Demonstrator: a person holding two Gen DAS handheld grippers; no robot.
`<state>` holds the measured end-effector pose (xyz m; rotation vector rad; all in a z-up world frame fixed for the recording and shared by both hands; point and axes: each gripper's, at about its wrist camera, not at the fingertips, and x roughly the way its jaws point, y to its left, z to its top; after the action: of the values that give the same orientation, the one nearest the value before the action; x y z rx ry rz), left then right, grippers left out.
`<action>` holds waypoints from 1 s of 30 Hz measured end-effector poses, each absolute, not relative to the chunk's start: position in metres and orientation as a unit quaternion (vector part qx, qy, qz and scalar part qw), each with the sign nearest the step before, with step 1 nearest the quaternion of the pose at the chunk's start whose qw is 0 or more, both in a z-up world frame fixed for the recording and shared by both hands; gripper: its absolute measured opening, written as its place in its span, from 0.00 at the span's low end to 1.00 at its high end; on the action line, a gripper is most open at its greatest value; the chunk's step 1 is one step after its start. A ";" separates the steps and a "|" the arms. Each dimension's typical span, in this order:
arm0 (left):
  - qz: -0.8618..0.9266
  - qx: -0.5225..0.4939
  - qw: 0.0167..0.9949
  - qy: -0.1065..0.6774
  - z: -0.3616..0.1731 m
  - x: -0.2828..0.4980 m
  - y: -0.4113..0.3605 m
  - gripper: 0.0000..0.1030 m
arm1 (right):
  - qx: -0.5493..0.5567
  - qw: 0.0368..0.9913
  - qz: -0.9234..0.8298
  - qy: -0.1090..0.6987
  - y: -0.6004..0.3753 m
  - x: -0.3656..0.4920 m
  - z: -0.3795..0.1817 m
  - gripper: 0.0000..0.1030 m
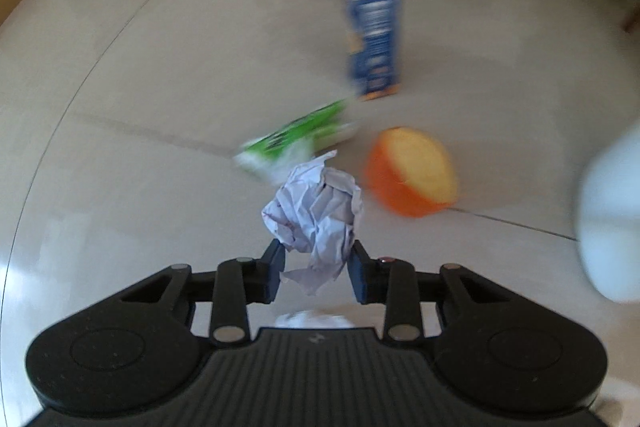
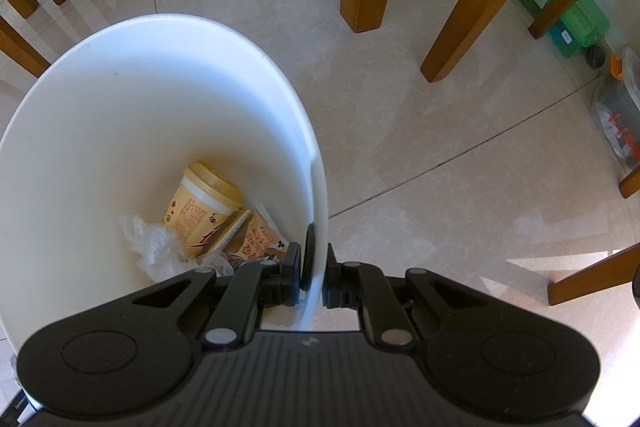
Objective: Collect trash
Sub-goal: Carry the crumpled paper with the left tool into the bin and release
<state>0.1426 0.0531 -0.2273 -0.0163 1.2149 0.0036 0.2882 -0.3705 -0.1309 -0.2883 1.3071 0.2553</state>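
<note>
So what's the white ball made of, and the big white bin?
The ball looks like paper: matte white, full of sharp creases, crumpled between the left gripper's pads. The bin looks like plastic: a smooth, slightly glossy, thin wall, pinched by the right gripper.

No text can be read with certainty in either view. The blue carton [image 1: 374, 43] and the green package [image 1: 296, 143] on the floor carry print that motion blur smears beyond reading. Inside the white bin [image 2: 120, 75], the beige cup [image 2: 200, 207] and the wrapper [image 2: 256, 239] beside it show red characters too small to make out.
</note>
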 end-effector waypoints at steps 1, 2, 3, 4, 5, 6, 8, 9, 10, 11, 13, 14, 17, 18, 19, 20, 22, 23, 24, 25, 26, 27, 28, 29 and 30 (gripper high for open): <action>-0.013 0.000 0.823 0.569 -0.219 0.143 0.045 0.32 | -0.133 0.777 0.118 0.604 -0.370 0.288 -0.131 0.11; -0.029 0.009 0.825 0.564 -0.210 0.143 0.035 0.32 | -0.132 0.777 0.118 0.604 -0.371 0.288 -0.131 0.11; -0.045 0.017 0.826 0.561 -0.203 0.144 0.027 0.32 | -0.132 0.777 0.118 0.605 -0.371 0.288 -0.131 0.11; -0.061 0.027 0.828 0.557 -0.195 0.145 0.017 0.32 | -0.132 0.777 0.118 0.605 -0.371 0.288 -0.131 0.11; -0.081 0.039 0.829 0.551 -0.184 0.145 0.007 0.32 | -0.132 0.777 0.118 0.604 -0.371 0.288 -0.131 0.11; -0.097 0.048 0.830 0.548 -0.179 0.147 -0.005 0.32 | -0.133 0.777 0.119 0.604 -0.371 0.288 -0.131 0.11; -0.133 0.061 0.827 0.543 -0.161 0.149 -0.025 0.32 | -0.133 0.776 0.118 0.605 -0.371 0.288 -0.131 0.11; -0.153 0.067 0.825 0.540 -0.150 0.151 -0.035 0.32 | -0.132 0.776 0.118 0.605 -0.372 0.288 -0.131 0.11; -0.170 0.073 0.823 0.537 -0.141 0.153 -0.045 0.32 | -0.130 0.776 0.118 0.606 -0.372 0.289 -0.131 0.11; -0.188 0.080 0.821 0.533 -0.129 0.153 -0.054 0.32 | -0.129 0.776 0.118 0.607 -0.373 0.289 -0.131 0.11; -0.220 0.091 0.818 0.523 -0.105 0.155 -0.073 0.32 | -0.127 0.775 0.118 0.607 -0.374 0.290 -0.131 0.11; -0.240 0.096 0.814 0.520 -0.093 0.156 -0.083 0.32 | -0.127 0.775 0.118 0.608 -0.373 0.290 -0.131 0.11; -0.290 0.114 0.810 0.496 -0.057 0.157 -0.113 0.32 | -0.127 0.775 0.117 0.608 -0.374 0.290 -0.132 0.11; -0.306 0.121 0.809 0.487 -0.046 0.157 -0.124 0.32 | -0.128 0.775 0.117 0.607 -0.373 0.289 -0.131 0.11; -0.321 0.125 0.809 0.477 -0.035 0.156 -0.135 0.32 | -0.129 0.775 0.117 0.607 -0.373 0.289 -0.131 0.11; -0.335 0.127 0.808 0.468 -0.026 0.155 -0.145 0.32 | -0.129 0.775 0.118 0.607 -0.373 0.290 -0.131 0.11; -0.356 0.133 0.805 0.456 -0.015 0.155 -0.164 0.32 | -0.131 0.776 0.118 0.606 -0.372 0.289 -0.131 0.11; -0.364 0.138 0.804 0.450 -0.011 0.154 -0.175 0.32 | -0.131 0.776 0.118 0.606 -0.372 0.289 -0.131 0.11; -0.370 0.142 0.802 0.447 -0.010 0.154 -0.184 0.32 | -0.131 0.775 0.118 0.607 -0.372 0.289 -0.131 0.11; -0.377 0.145 0.799 0.445 -0.010 0.154 -0.193 0.32 | -0.130 0.775 0.118 0.607 -0.372 0.289 -0.131 0.11; -0.383 0.145 0.796 0.445 -0.011 0.154 -0.199 0.32 | -0.130 0.775 0.118 0.606 -0.372 0.289 -0.131 0.11; -0.389 0.143 0.794 0.445 -0.004 0.147 -0.206 0.32 | -0.131 0.775 0.119 0.606 -0.372 0.289 -0.131 0.11; -0.392 0.141 0.792 0.446 -0.005 0.145 -0.212 0.33 | -0.131 0.775 0.119 0.606 -0.373 0.289 -0.131 0.11; -0.393 0.142 0.791 0.447 -0.002 0.142 -0.219 0.36 | -0.131 0.775 0.120 0.607 -0.373 0.289 -0.130 0.11; -0.395 0.143 0.791 0.445 -0.004 0.141 -0.223 0.37 | -0.130 0.775 0.121 0.607 -0.374 0.290 -0.130 0.11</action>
<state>0.1410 -0.2226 -0.0038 0.3069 0.9582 -0.8502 0.2901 -0.3739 -0.1302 -0.2815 1.3141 0.2611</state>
